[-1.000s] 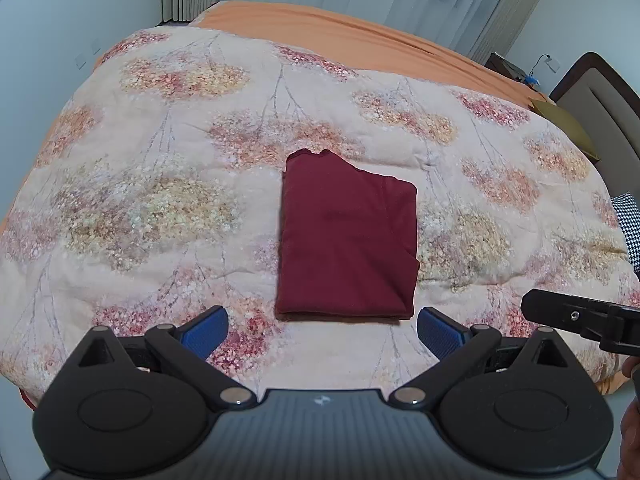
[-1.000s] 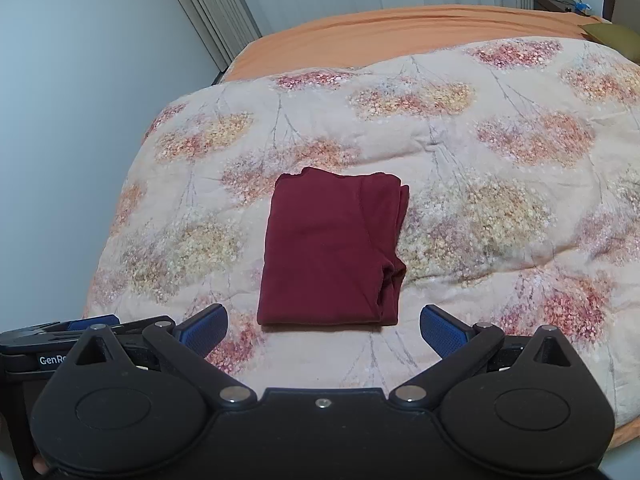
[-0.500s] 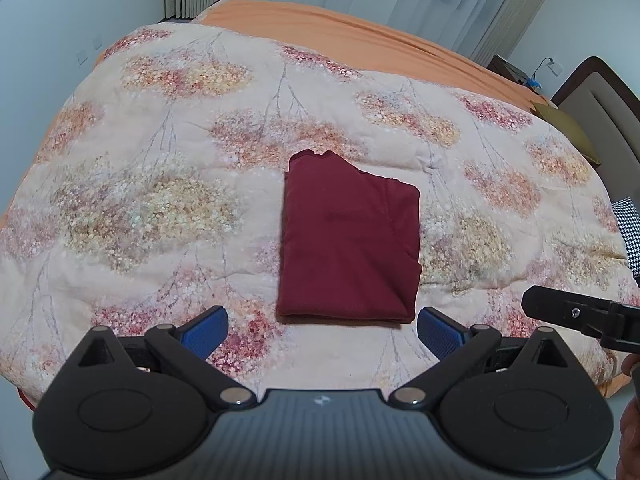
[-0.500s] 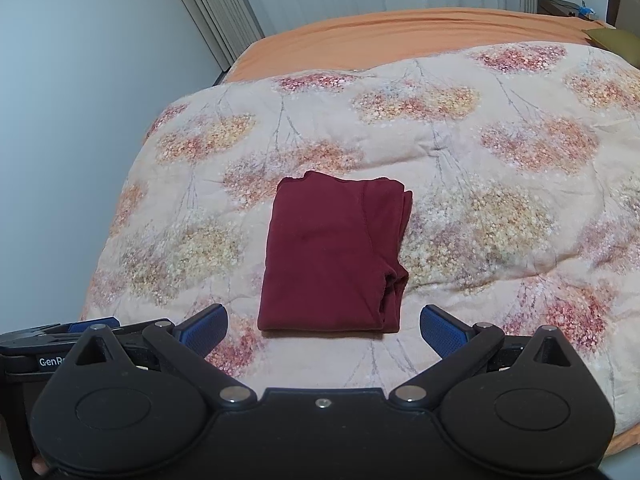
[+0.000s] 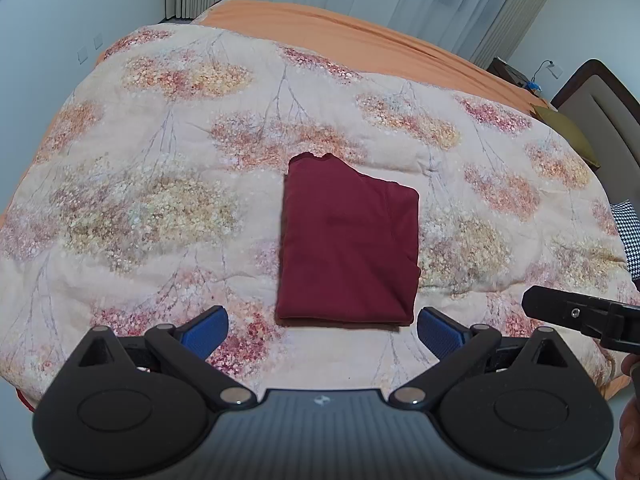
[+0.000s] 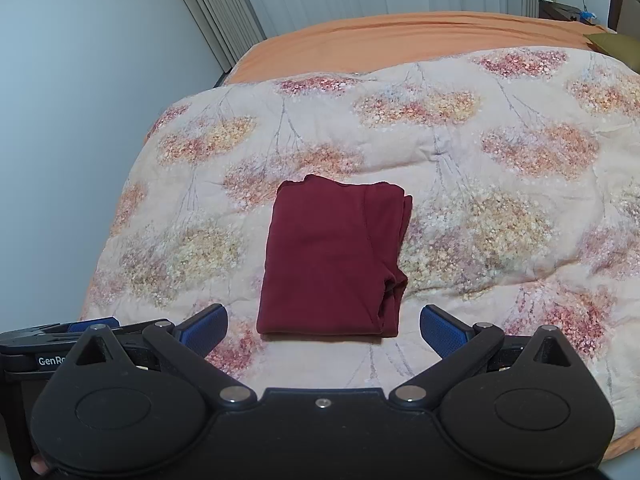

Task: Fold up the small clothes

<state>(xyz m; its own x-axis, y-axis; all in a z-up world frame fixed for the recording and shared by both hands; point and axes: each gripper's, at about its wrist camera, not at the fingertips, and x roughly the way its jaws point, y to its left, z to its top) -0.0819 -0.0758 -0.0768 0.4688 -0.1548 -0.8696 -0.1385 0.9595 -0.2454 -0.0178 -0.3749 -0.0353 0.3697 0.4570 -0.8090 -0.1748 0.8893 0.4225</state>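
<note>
A dark red garment (image 5: 348, 244) lies folded into a neat rectangle on the floral quilt (image 5: 160, 200); the right wrist view shows the same garment (image 6: 332, 260) with layered edges on its right side. My left gripper (image 5: 322, 330) hovers open just short of the garment's near edge, nothing between its blue pads. My right gripper (image 6: 324, 326) is open too, held back from the same near edge and touching nothing. Part of the right gripper's body (image 5: 580, 316) shows at the right of the left wrist view.
The quilt (image 6: 500, 200) covers a bed with an orange sheet (image 5: 360, 36) at the far side. A headboard (image 5: 600, 120) and an olive pillow (image 5: 568, 132) sit at the right. A wall (image 6: 80, 120) runs along the left, curtains behind.
Both grippers have drawn back and risen slightly, so the garment sits a little lower in each view. The garment itself has not moved. Both stay open.
</note>
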